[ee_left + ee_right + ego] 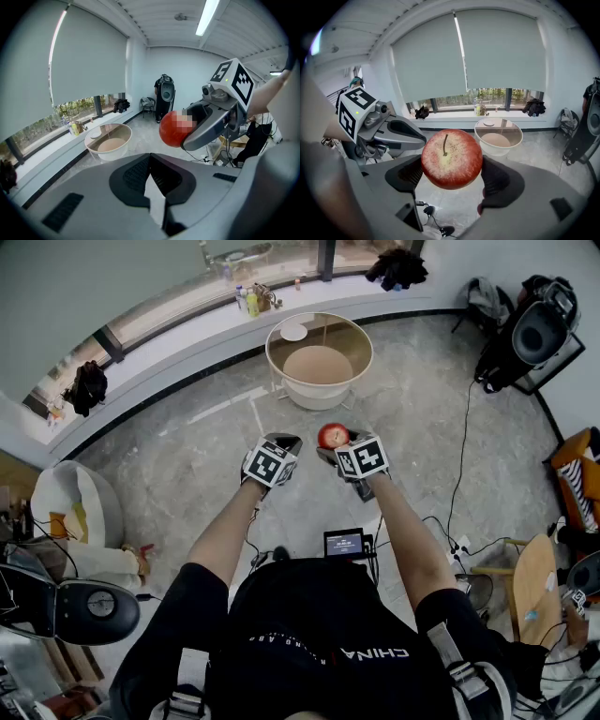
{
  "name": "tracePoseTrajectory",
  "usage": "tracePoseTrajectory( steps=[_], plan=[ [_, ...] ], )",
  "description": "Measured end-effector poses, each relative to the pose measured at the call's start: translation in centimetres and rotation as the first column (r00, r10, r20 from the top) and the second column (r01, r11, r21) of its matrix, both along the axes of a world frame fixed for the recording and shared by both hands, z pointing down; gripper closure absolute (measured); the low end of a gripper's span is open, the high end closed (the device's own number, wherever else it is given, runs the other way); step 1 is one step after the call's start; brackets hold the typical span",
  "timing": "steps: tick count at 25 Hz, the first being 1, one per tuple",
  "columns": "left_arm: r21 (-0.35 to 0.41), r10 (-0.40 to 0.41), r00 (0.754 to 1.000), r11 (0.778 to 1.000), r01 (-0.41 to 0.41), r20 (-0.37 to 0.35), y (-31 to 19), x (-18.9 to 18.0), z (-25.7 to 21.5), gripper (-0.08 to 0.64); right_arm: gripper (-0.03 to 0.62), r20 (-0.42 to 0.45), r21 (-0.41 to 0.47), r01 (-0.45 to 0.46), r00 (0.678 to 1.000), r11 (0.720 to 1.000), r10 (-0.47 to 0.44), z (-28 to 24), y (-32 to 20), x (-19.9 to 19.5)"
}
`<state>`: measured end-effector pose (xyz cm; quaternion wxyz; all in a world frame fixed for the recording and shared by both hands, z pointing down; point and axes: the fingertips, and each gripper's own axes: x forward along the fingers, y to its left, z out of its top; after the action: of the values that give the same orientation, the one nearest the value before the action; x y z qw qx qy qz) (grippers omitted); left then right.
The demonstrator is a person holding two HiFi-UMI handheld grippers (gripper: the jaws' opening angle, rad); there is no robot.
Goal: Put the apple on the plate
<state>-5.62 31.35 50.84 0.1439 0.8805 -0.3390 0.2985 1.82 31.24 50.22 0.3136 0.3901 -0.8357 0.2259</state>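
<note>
Apple [451, 158] clamped in right gripper [452, 174]; left gripper [151, 177] closed, empty. Carry level to plate [293, 331], upper centre; release low.

**A:** what's actually on that round table [339, 334]?

**B:** just a white plate [293, 331], near the far-left edge. Table's standing on the marble floor [187, 456]. Some bottles [251, 299] on the window ledge [187, 341] behind.

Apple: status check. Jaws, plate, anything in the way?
Right gripper jaws shut on apple, held in the air. Left gripper jaws shut, empty. Plate on round table ahead, not yet reached. Nothing seen in the way.
</note>
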Motion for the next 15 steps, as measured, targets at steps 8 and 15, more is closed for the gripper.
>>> tracePoseTrajectory(
  steps=[8,15],
  plan=[
    [0.034,0.013,0.999,0.999,-0.014,0.036,0.8,0.8,-0.2,0.541,0.19,0.002,0.024,0.02,1.0,1.0,-0.02,-0.8,0.6,0.0],
    [0.029,0.009,1.0,1.0,-0.01,0.027,1.6,1.0,0.0,0.541,0.19,0.067,0.012,0.008,0.998,1.0,-0.008,-0.8,1.9,-0.2]
  ],
)
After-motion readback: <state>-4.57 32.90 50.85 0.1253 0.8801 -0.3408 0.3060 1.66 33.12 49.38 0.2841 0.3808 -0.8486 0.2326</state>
